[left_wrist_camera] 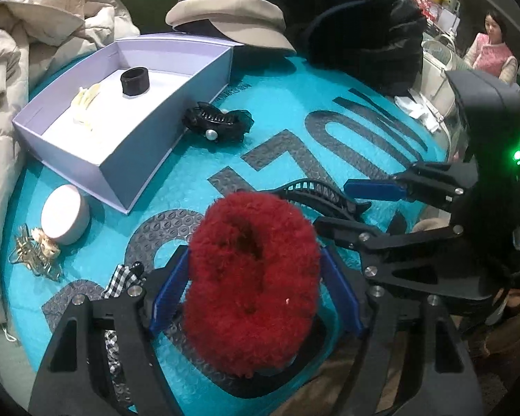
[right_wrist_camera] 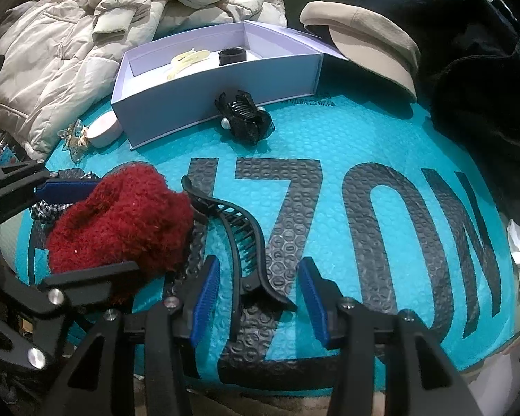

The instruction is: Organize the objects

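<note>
The red scrunchie lies on the teal mat between the pads of the left hand-held gripper — jaws apart, pads beside the fluff, not visibly pressing. The right hand-held gripper stands apart too, straddling the black clip, whose long axis runs away along the fingers — the box lies beyond, up-left
</note>
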`<state>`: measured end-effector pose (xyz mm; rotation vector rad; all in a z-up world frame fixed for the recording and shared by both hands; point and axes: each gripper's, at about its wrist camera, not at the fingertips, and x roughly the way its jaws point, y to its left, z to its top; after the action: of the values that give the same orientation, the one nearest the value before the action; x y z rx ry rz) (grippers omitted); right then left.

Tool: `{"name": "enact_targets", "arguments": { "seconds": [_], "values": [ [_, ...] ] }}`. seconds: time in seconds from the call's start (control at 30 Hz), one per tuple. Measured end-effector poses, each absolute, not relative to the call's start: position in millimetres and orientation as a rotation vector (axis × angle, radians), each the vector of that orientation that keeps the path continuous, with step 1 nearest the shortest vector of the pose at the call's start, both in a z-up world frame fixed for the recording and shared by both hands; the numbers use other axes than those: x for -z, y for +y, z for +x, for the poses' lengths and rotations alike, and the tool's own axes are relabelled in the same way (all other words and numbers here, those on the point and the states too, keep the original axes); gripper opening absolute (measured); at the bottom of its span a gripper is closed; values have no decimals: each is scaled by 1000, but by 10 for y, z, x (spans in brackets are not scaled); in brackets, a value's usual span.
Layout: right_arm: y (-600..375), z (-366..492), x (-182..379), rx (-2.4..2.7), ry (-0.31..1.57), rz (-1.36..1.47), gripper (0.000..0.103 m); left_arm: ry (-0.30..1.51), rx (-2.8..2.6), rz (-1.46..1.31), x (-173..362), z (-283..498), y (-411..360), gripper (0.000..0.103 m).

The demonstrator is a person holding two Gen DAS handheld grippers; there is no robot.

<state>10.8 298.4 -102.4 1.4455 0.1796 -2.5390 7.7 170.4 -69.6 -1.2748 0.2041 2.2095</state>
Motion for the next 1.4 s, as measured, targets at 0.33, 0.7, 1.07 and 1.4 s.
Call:
{"name": "enact_targets", "arguments": {
  "seconds": [0.33,0.7,1.07,1.4],
  "values": [
    [2995,89,1012,2537,174,1450,23,134,-2169,-1363,874,-18,1710,49],
    [3015,69,920,2529,148,1445,18,117,-2117,-1391,776,-82,1789,37],
    [3057,99,705,2566,131,1412,18,64,-2135,-1392,517,-128,1687,37],
    [2987,206,329,2605,148,1312,18,73,-2224,-1347,84,-86,1488,37]
  ]
}}
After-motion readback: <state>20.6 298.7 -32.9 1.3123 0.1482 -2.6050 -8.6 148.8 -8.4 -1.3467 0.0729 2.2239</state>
